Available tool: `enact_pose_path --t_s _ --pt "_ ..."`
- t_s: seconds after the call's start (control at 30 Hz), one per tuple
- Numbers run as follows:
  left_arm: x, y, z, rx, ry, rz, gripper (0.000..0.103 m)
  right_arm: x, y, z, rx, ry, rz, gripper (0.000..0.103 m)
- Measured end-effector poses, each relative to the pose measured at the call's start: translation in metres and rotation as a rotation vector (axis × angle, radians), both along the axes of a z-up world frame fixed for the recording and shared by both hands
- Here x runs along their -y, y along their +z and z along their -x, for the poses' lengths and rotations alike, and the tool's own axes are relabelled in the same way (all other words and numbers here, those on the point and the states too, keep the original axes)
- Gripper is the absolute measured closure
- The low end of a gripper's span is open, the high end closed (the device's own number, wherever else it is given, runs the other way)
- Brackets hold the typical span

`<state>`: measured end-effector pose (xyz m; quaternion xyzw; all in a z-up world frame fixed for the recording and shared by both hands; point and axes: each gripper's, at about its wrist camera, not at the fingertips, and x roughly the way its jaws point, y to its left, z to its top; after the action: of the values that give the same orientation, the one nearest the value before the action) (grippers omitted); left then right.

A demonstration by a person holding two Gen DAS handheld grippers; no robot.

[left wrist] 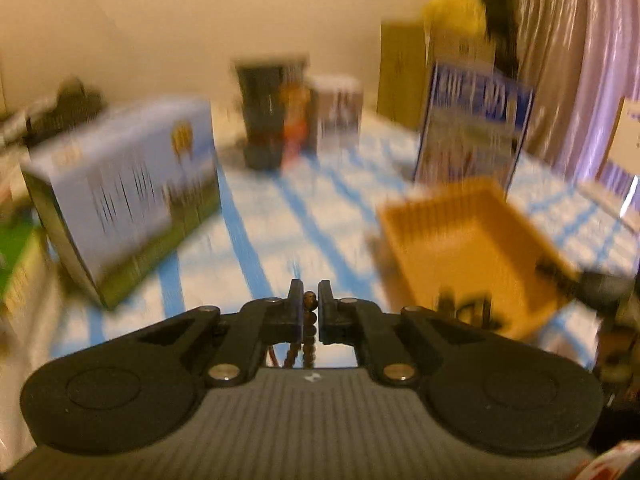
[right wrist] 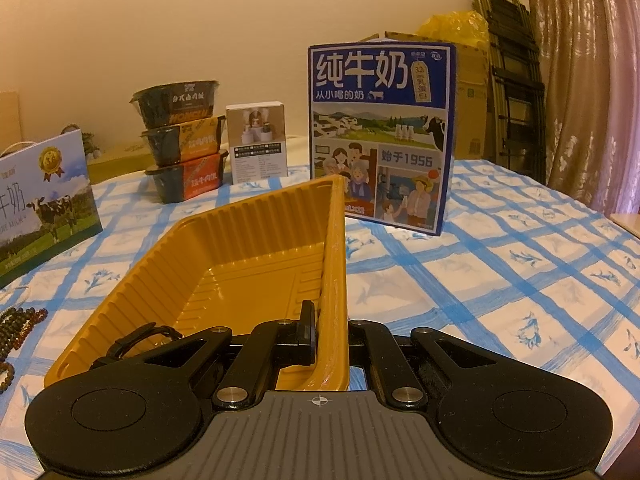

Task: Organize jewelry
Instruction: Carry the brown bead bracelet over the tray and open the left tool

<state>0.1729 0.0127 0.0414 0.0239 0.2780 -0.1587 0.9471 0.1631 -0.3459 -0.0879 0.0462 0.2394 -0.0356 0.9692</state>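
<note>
Left wrist view: the picture is smeared by motion blur. My left gripper (left wrist: 309,300) is clenched on a bead string (left wrist: 310,322); dark round beads sit pinched between the two fingers, and the rest of the string hangs below them toward the gripper body. Ahead lies a table (left wrist: 280,216) under a blue-and-white checked cloth. The yellow tray (left wrist: 472,240) sits to the right of the gripper, with a dark item blurred at its near edge; I cannot tell what that item is. A milk box (left wrist: 124,196) stands at left, and a second, blue box (left wrist: 476,128) stands behind the tray.

Right wrist view: the picture is sharp. My right gripper (right wrist: 326,332) is clenched on the tray's (right wrist: 224,256) right-hand wall, one finger inside the wall, the other hidden outside it. The tray rests on the checked table (right wrist: 500,264). A black strap item (right wrist: 140,338) lies in the tray's near left corner. More beads (right wrist: 20,328) lie loose on the cloth at the far left edge, just beside the tray and outside it. The blue box (right wrist: 380,136) stands upright behind the tray. A stack of three bowls (right wrist: 180,140) and a small white box (right wrist: 258,142) stand farther back at left. The milk box (right wrist: 44,200) stands at the left edge.
</note>
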Motion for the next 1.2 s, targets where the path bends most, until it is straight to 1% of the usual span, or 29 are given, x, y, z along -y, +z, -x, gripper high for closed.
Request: enact_pose_path --t_s 0.13,0.27,0.37,0.53,0.67,0.8,0.93,1.1,1.2 --pt "0.001 0.047 -0.005 0.100 -0.018 0.037 0.097 0.001 0.000 0.000 -0.002 -0.002 -0.009 0.098" --pt "0.021 0.076 -0.012 0.151 -0.073 0.058 0.097 0.002 0.000 0.000 -0.001 -0.005 -0.017 0.098" --pt "0.043 0.088 -0.016 0.188 -0.117 0.063 0.097 0.003 0.000 -0.001 -0.001 -0.005 -0.022 0.098" --pt "0.082 0.100 -0.027 0.203 -0.195 0.133 0.097 0.003 0.001 -0.001 0.000 -0.002 -0.029 0.098" --pt "0.113 0.103 -0.035 0.203 -0.249 0.188 0.097 0.003 0.002 -0.001 0.004 0.001 -0.034 0.098" --pt "0.139 0.096 -0.040 0.175 -0.306 0.245 0.097 0.003 0.002 -0.001 0.004 0.003 -0.040 0.098" --pt "0.161 0.068 -0.051 0.063 -0.332 0.295 0.097 0.003 0.003 -0.001 0.007 0.005 -0.038 0.097" --pt "0.188 0.013 -0.064 -0.094 -0.330 0.263 0.097 0.003 0.003 0.000 0.004 0.004 -0.042 0.097" --pt "0.197 -0.014 -0.073 -0.162 -0.318 0.236 0.097 0.004 0.003 0.000 0.003 0.004 -0.041 0.097"
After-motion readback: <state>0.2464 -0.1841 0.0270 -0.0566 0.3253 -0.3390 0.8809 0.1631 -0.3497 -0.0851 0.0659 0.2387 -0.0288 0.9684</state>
